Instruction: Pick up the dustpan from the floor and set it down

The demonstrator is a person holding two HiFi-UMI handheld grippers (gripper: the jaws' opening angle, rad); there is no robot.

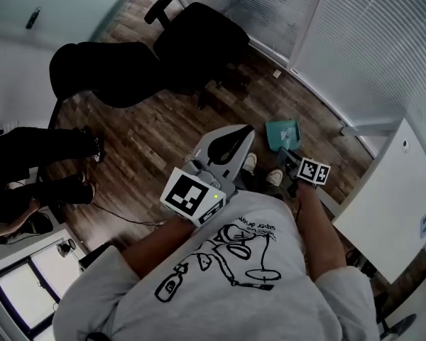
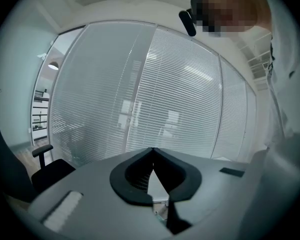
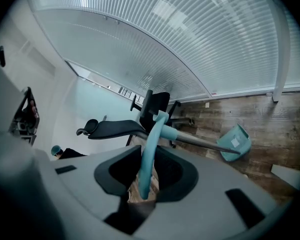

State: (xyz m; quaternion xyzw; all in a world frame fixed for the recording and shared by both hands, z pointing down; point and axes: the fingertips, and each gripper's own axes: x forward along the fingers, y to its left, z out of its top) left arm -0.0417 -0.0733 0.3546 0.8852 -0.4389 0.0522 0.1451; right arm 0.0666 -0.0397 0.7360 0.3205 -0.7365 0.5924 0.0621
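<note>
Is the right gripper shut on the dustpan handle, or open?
Shut on it: in the right gripper view the teal handle sits clamped between the jaws of the right gripper.

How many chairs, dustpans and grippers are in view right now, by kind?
chairs: 2
dustpan: 1
grippers: 2 (left gripper, shut and empty; right gripper, shut on the dustpan's handle)
Total: 5
</note>
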